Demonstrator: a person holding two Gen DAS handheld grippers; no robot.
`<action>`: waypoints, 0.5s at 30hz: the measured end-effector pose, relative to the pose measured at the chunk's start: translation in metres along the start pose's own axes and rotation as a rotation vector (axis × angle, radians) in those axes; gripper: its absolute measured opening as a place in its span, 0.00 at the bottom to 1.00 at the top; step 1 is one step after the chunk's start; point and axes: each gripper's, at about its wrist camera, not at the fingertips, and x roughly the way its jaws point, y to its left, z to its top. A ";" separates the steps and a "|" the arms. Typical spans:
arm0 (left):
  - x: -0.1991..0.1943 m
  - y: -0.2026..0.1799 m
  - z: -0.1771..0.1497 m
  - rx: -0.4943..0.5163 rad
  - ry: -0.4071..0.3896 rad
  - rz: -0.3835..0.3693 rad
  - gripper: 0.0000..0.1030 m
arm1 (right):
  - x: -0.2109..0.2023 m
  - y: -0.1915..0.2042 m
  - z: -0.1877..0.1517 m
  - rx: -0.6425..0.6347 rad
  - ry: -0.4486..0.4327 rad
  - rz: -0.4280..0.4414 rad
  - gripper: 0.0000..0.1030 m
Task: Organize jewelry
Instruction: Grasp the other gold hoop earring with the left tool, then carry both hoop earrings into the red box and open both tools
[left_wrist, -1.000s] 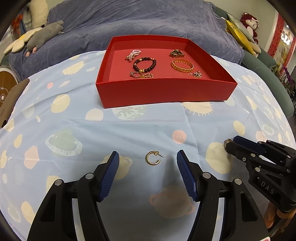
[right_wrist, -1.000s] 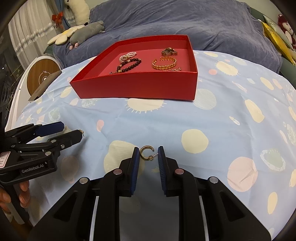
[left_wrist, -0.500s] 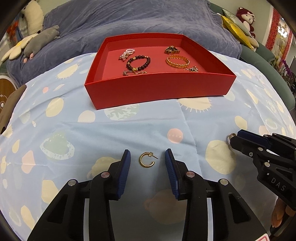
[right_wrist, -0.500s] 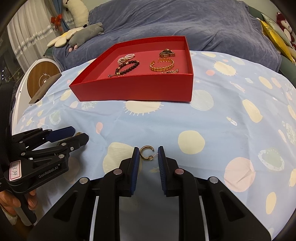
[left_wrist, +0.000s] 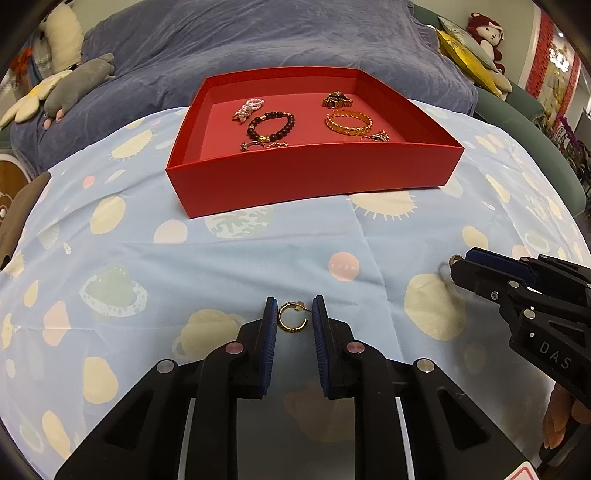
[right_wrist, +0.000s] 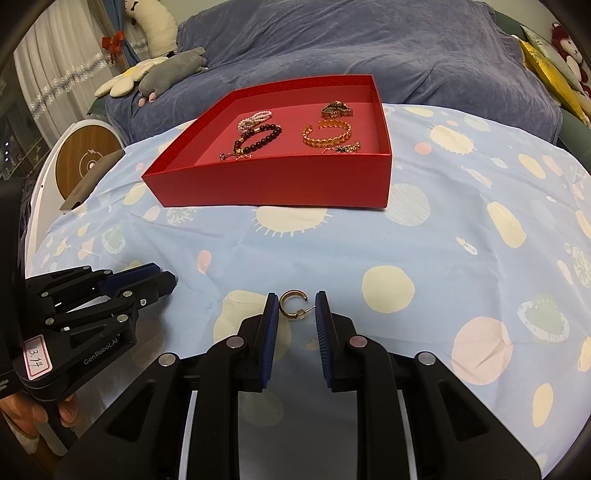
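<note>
a pale blue cloth printed with cream, pink and mint spots (left_wrist: 229, 258) covers the whole work surface, with a few soft creases running across it. on it, toward the far side, sits a shallow red cardboard box (left_wrist: 314, 177). nearer the cameras two small gold c-shaped hoop earrings lie flat on the cloth, well apart from the box: one (left_wrist: 291, 322) on the left, the other (right_wrist: 292, 304) on the right, partly over a cream spot.
</note>
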 end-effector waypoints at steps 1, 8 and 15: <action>-0.001 0.000 0.000 -0.003 -0.001 -0.001 0.16 | -0.002 0.001 0.002 0.001 -0.005 0.002 0.19; -0.010 0.004 0.007 -0.027 -0.025 -0.008 0.16 | -0.009 0.013 0.018 0.011 -0.044 0.022 0.19; -0.025 0.012 0.022 -0.067 -0.071 -0.022 0.16 | -0.017 0.026 0.033 0.014 -0.082 0.043 0.19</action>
